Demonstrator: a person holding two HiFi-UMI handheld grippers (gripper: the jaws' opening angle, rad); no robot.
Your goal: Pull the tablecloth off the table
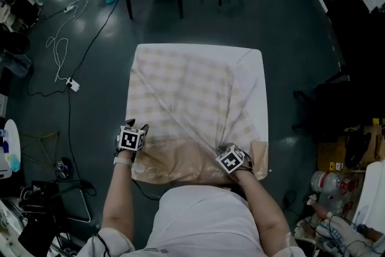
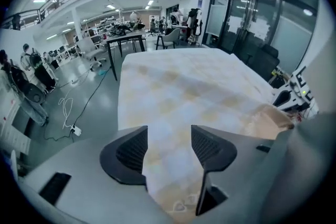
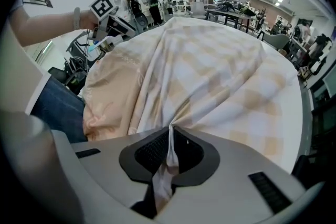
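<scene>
the checked tablecloth [image 1: 192,99] lies over the table [image 1: 260,111], drawn into folds toward the near right corner. the right gripper [image 3: 169,150] is clamped on a pinch of it there. the left gripper [image 2: 169,148] hangs over the near left edge, jaws apart, gripping nothing.

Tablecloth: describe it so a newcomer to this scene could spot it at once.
In the head view, a square white table stands before the person. The tablecloth covers most of it, its folds drawn toward the right gripper, whose fingers pinch it; pale beige-and-white checks and a tan hem set it apart from the bare tabletop.
</scene>
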